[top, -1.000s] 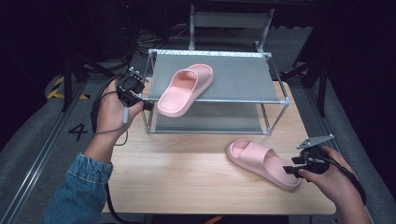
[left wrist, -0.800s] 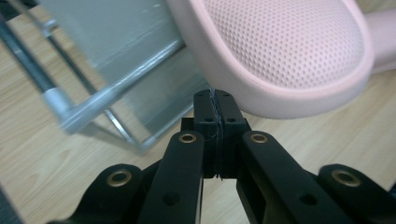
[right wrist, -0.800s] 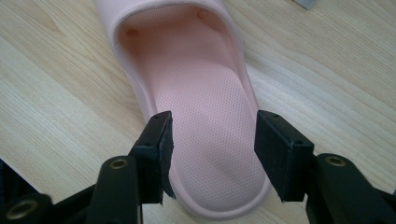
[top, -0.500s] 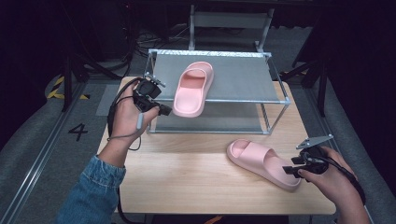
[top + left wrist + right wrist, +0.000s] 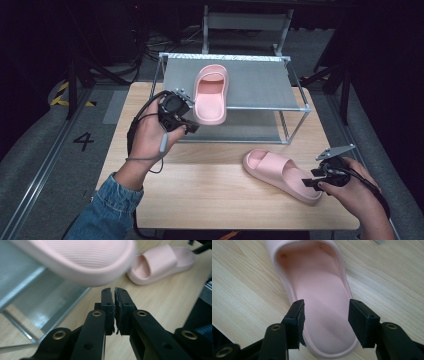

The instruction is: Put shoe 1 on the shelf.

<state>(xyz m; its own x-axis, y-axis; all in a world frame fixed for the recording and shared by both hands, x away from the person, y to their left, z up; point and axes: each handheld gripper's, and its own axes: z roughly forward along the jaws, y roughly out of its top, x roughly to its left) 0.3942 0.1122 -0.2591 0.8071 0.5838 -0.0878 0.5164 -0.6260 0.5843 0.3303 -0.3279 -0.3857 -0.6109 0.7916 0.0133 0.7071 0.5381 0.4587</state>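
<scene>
High view: second slipper is waiting to be racked.
Clenched on nothing, the left tongs (image 5: 192, 128) are nudging the pink foam slipper (image 5: 211, 95) on the grey metal shoe rack (image 5: 260, 85) at twelve o'clock. The right tongs (image 5: 312, 179) are straddling its pink foam mate (image 5: 280, 172) on the wooden tabletop (image 5: 210, 195) at four o'clock; I cannot tell whether they are gripping. Next probably: pinching that heel firmly and lifting.

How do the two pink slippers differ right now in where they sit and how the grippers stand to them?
The slipper on the rack lies on the upper shelf of the metal rack, toe pointing away; the slipper on the table lies flat on the wooden table, angled. The left gripper, nearly shut, sits just off the rack slipper's heel; the right gripper straddles the table slipper's heel. Both are pink, open-toed, sole down.
</scene>
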